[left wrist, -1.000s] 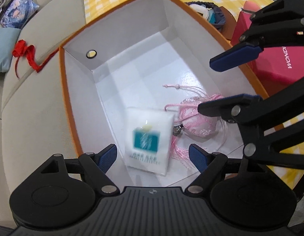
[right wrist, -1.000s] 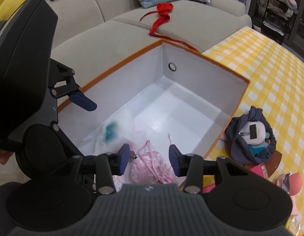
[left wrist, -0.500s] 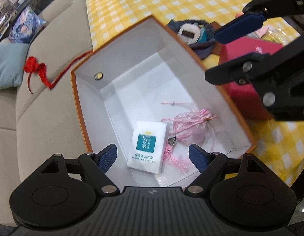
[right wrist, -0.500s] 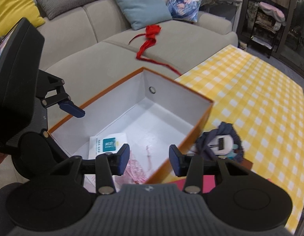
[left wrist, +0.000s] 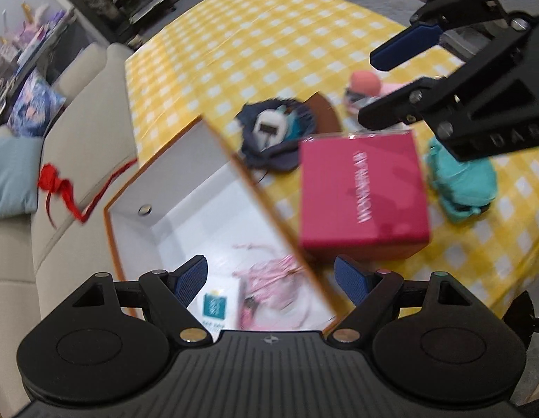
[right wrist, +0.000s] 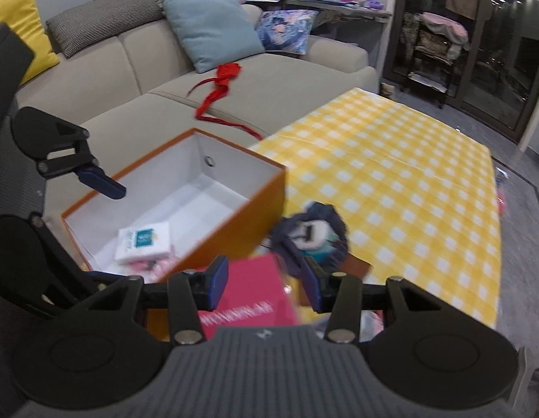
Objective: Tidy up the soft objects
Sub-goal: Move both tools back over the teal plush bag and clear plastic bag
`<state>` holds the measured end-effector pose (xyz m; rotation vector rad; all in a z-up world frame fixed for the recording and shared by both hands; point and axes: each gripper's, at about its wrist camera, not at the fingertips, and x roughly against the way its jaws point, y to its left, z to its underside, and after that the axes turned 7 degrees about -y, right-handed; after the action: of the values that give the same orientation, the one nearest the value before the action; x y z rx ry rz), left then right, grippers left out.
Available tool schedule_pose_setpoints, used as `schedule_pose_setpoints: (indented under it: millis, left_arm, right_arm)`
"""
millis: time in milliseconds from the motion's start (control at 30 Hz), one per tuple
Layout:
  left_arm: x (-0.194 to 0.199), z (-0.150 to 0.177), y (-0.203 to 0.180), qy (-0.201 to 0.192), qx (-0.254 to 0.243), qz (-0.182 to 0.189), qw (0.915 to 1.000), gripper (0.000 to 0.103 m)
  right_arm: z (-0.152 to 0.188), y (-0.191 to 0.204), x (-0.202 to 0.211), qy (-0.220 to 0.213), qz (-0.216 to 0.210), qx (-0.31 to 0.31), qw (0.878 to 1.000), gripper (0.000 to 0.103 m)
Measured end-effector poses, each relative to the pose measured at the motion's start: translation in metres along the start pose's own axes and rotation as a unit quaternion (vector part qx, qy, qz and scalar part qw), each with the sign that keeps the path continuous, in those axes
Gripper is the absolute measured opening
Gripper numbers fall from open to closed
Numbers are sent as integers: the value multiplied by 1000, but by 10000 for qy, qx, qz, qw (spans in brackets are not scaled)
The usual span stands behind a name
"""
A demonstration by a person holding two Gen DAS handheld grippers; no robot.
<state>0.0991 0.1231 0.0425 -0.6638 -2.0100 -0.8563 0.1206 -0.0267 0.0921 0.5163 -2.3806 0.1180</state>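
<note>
The left tongs [left wrist: 271, 280] hang wide apart with nothing between the blue pads, poised above the near end of the orange box [left wrist: 111, 240]; the right tongs [right wrist: 266, 287] are likewise parted and hold nothing, hovering over the pink box [right wrist: 247, 296] and the near edge of the table [right wrist: 391, 174]; in the left wrist view the right tongs [left wrist: 391, 87] appear at upper right, above the table [left wrist: 269, 35] and clear of everything on it; in the right wrist view one blue finger of the left tongs [right wrist: 102, 183] reaches in over the orange box [right wrist: 241, 223] from the left; inside the white-lined box lie a white tissue pack [right wrist: 144, 242] with a teal label and, touching its near side, a pink drawstring pouch [left wrist: 273, 287] with tassels, both at the end nearer the cameras; in the left wrist view the tissue pack [left wrist: 213, 308] is partly hidden behind the tongs' body; just beside the orange box on the yellow checked cloth sits a dark blue fabric bundle [left wrist: 278, 132] with a white item in its middle; the pink box [left wrist: 363, 191] stands next to it, near the orange box's long wall; a teal cloth item [left wrist: 461, 181] lies just beyond the pink box, and a small pink rounded thing [left wrist: 365, 82], blurred, lies farther back; a red ribbon [right wrist: 220, 87] trails across the beige sofa [right wrist: 287, 80] behind the orange box.
</note>
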Motion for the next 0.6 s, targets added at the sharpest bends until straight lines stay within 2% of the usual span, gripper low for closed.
schedule_pose_setpoints:
  millis: [400,600]
  left_arm:
    - [-1,-46,-79,-323,-323,273,9986,97]
    - [-6,-60,-129,-608,-389,509,9961,97]
  right_arm:
    - [52,-82,44,-40,341,-487,9982,48]
    - [81,-114,58,-53,486,-749,9960,49]
